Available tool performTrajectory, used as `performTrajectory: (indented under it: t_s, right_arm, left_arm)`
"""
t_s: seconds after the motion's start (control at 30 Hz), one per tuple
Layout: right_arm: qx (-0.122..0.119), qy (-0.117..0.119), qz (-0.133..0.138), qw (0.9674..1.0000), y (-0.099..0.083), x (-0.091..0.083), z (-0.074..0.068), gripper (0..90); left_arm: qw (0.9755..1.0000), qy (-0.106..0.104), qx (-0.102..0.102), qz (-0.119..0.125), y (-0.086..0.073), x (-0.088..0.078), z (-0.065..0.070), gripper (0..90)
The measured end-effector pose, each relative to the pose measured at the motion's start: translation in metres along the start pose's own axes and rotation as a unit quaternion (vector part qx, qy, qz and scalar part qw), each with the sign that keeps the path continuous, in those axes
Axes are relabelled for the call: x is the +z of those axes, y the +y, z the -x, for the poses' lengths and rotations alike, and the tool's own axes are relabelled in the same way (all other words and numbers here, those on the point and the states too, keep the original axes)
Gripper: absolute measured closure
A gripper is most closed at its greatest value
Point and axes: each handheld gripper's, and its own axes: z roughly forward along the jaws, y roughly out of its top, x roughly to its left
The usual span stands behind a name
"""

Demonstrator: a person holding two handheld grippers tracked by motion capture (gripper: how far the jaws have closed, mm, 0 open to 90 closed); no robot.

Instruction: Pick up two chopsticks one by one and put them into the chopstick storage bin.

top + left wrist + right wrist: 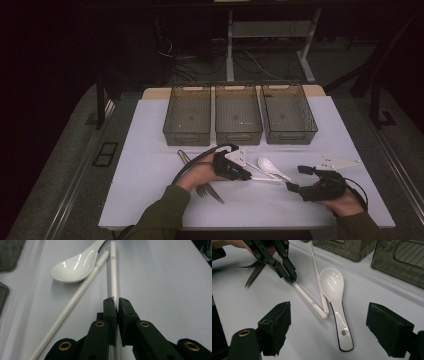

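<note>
My left gripper [117, 305] is shut on one white chopstick [113, 270], gripping it low over the white table; the same grip shows in the right gripper view [292, 278]. A second white chopstick [75, 298] lies at an angle beside it, its far end meeting the first near a white ceramic spoon [75, 266]. In the high view the left gripper [245, 175] sits at the table's middle, the spoon [272, 169] just right of it. My right gripper [298, 178] stands open, its jaws wide apart [330, 322] to either side of the spoon's handle [342, 322], not touching it.
Three dark mesh bins [187, 117] [238, 116] [289, 115] stand in a row at the back of the white board. A metal fork [202, 190] and knife [216, 196] lie left of the left hand. The board's front edge [240, 226] is near the forearms.
</note>
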Motion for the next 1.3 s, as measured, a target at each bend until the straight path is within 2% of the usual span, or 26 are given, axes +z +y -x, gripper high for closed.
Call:
performTrajectory:
  t_s: [0.1, 0.23, 0.3, 0.4, 0.47, 0.6, 0.77, 0.87, 0.97, 1.2, 1.27, 1.3]
  right_arm:
    - [0.0, 0.0, 0.0, 1.0, 0.0, 0.0, 0.0, 19.8]
    - [0.001, -0.001, 0.006, 1.0, 0.001, -0.001, 0.0, 19.8]
    - [0.001, 0.0, 0.01, 0.9999, 0.001, -0.002, 0.0, 19.4]
    - [-0.005, 0.003, 0.011, 0.9999, 0.0, -0.001, -0.001, 18.7]
    - [-0.008, 0.002, 0.012, 0.9999, -0.001, 0.0, -0.001, 18.3]
    - [-0.017, 0.006, 0.02, 0.9996, -0.004, 0.003, -0.001, 16.6]
    - [-0.021, -0.003, 0.022, 0.9995, -0.006, 0.009, 0.002, 13.0]
    - [-0.021, -0.015, 0.024, 0.9994, -0.005, 0.011, 0.004, 11.0]
    - [-0.009, -0.02, 0.02, 0.9995, -0.005, 0.013, 0.007, 1.9]
    - [-0.014, -0.022, 0.008, 0.9996, -0.006, 0.015, 0.005, 2.0]
    - [-0.014, -0.021, 0.006, 0.9997, -0.006, 0.015, 0.005, 2.0]
    - [-0.014, -0.021, 0.007, 0.9997, -0.006, 0.015, 0.005, 2.0]
  left_arm:
    - [0.9999, 0.007, -0.002, 0.013, 0.005, -0.003, 0.001, 84.1]
    - [0.9992, 0.02, -0.021, 0.026, 0.01, -0.008, -0.001, 84.1]
    - [0.9987, 0.027, -0.032, 0.029, 0.012, -0.012, -0.002, 84.0]
    - [0.9966, 0.047, -0.06, 0.033, 0.013, -0.02, -0.004, 84.0]
    - [0.9946, 0.059, -0.078, 0.036, 0.013, -0.026, -0.005, 84.0]
    - [0.9908, 0.076, -0.101, 0.048, 0.013, -0.039, -0.006, 84.0]
    - [0.9862, 0.097, -0.125, 0.049, 0.011, -0.054, -0.005, 84.0]
    - [0.9833, 0.107, -0.136, 0.056, 0.011, -0.064, -0.004, 84.0]
    - [0.9806, 0.118, -0.146, 0.057, 0.01, -0.071, -0.003, 84.0]
    - [0.9747, 0.14, -0.163, 0.062, 0.009, -0.087, -0.004, 84.0]
    - [0.9718, 0.151, -0.169, 0.065, 0.01, -0.093, -0.005, 83.9]
    - [0.9694, 0.159, -0.175, 0.066, 0.01, -0.096, -0.006, 83.9]
